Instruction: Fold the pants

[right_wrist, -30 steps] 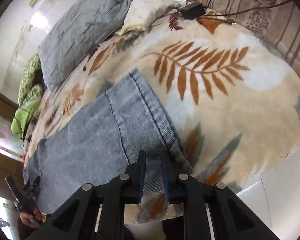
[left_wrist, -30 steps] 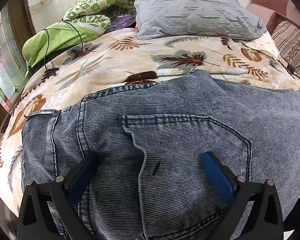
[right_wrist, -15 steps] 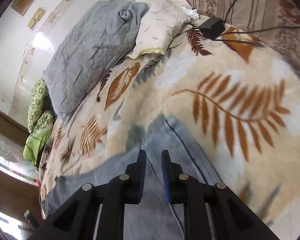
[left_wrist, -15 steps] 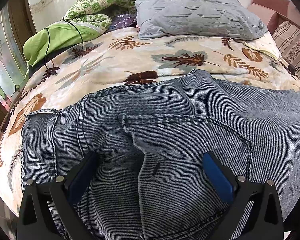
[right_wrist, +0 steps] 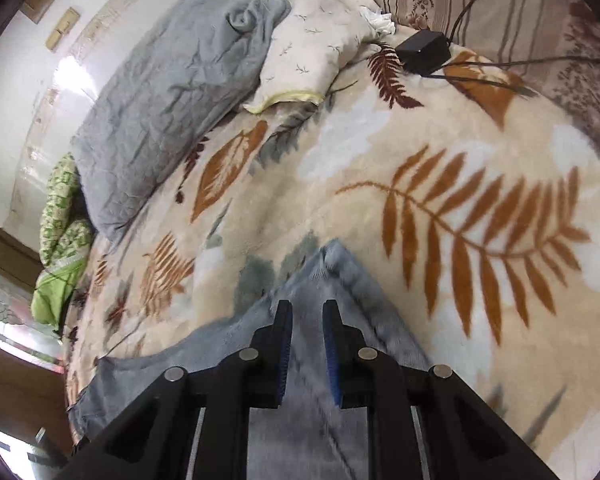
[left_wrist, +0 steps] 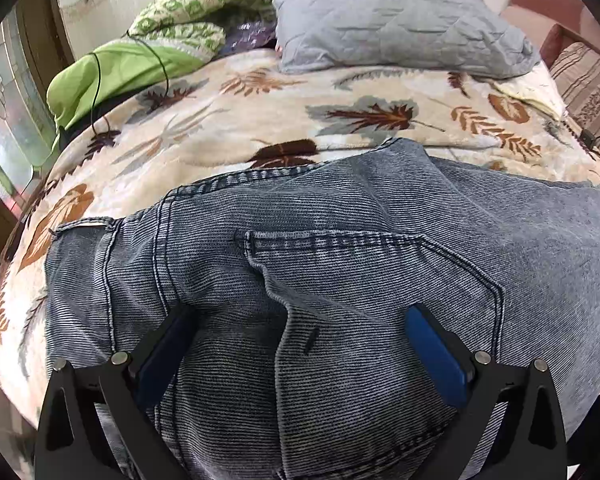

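Observation:
Blue denim pants (left_wrist: 340,264) lie spread on a leaf-print blanket (left_wrist: 228,120) on the bed, back pocket up. My left gripper (left_wrist: 300,320) is open, its blue pads wide apart, resting over the seat of the pants by the pocket. In the right wrist view my right gripper (right_wrist: 306,312) is shut on the hem end of the pants leg (right_wrist: 332,276) and holds it lifted above the blanket (right_wrist: 440,160). The denim drapes back under the fingers and looks blurred.
A grey pillow (left_wrist: 388,20) and green bedding (left_wrist: 112,68) lie at the head of the bed. A cream pillow (right_wrist: 316,40), a black power adapter (right_wrist: 422,50) with cables and a striped cushion (right_wrist: 500,8) sit at the far right.
My right gripper has lifted the pants leg end off the blanket and carried it toward the head of the bed. My left gripper has stayed still and open.

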`<state>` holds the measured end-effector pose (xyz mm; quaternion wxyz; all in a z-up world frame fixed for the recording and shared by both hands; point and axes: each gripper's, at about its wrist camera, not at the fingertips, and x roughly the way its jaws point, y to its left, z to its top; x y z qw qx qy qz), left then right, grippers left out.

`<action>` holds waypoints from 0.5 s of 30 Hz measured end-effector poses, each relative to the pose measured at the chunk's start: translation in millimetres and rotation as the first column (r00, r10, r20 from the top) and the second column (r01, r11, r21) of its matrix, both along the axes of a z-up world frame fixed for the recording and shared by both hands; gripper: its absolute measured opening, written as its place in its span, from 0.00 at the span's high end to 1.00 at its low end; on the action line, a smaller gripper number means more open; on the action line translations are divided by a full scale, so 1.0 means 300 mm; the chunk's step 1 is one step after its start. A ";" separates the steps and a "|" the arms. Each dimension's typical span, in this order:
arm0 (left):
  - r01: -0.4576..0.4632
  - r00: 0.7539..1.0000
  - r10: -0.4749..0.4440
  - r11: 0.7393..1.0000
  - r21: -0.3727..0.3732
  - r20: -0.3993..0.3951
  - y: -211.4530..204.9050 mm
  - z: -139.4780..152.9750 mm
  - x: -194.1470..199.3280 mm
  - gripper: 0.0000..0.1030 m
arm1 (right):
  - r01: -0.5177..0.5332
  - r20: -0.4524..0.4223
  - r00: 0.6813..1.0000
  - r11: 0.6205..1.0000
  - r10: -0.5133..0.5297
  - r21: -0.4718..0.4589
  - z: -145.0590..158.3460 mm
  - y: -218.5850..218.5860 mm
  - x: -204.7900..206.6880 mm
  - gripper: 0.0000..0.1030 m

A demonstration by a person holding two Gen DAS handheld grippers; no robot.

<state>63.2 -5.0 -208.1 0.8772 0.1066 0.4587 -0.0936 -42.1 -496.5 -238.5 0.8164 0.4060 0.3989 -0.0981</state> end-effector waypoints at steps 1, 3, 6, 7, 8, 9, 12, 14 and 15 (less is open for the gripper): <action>-0.013 1.000 0.013 1.000 0.014 -0.017 -0.008 0.010 0.005 0.00 | -0.007 -0.005 1.000 1.000 0.007 -0.006 0.002 0.008 -0.014 0.82; -0.049 0.999 0.050 0.998 0.045 -0.017 -0.029 0.040 0.005 0.00 | -0.022 -0.006 1.000 0.999 0.022 -0.026 0.010 0.026 -0.020 0.82; -0.031 0.999 0.030 0.999 0.024 0.017 -0.091 0.100 -0.018 0.00 | -0.049 -0.031 0.998 0.998 0.048 -0.046 0.001 0.038 -0.010 0.82; -0.013 1.000 0.013 1.000 0.002 0.021 -0.118 0.118 -0.027 0.00 | -0.054 -0.055 0.997 0.997 0.052 -0.048 -0.011 0.040 -0.005 0.82; 0.001 1.000 -0.001 1.000 -0.017 0.019 -0.141 0.129 -0.032 0.00 | -0.062 -0.092 0.994 0.997 0.058 -0.044 -0.031 0.043 0.006 0.82; 0.022 1.000 -0.022 0.999 -0.038 0.011 -0.167 0.133 -0.036 0.00 | -0.068 -0.120 0.991 0.997 0.063 -0.036 -0.052 0.044 0.013 0.82; 0.069 0.996 -0.072 0.997 -0.037 -0.059 -0.260 0.100 -0.031 0.00 | -0.063 -0.123 0.991 0.997 0.056 -0.054 -0.050 0.043 0.027 0.82; 0.099 0.990 -0.101 0.995 -0.022 -0.098 -0.315 0.060 -0.026 0.00 | -0.060 -0.131 0.990 0.996 0.050 -0.066 -0.045 0.049 0.029 0.82; 0.108 0.987 -0.108 0.994 -0.010 -0.117 -0.338 0.035 -0.024 0.00 | -0.058 -0.131 0.990 0.996 0.048 -0.075 -0.037 0.053 0.027 0.82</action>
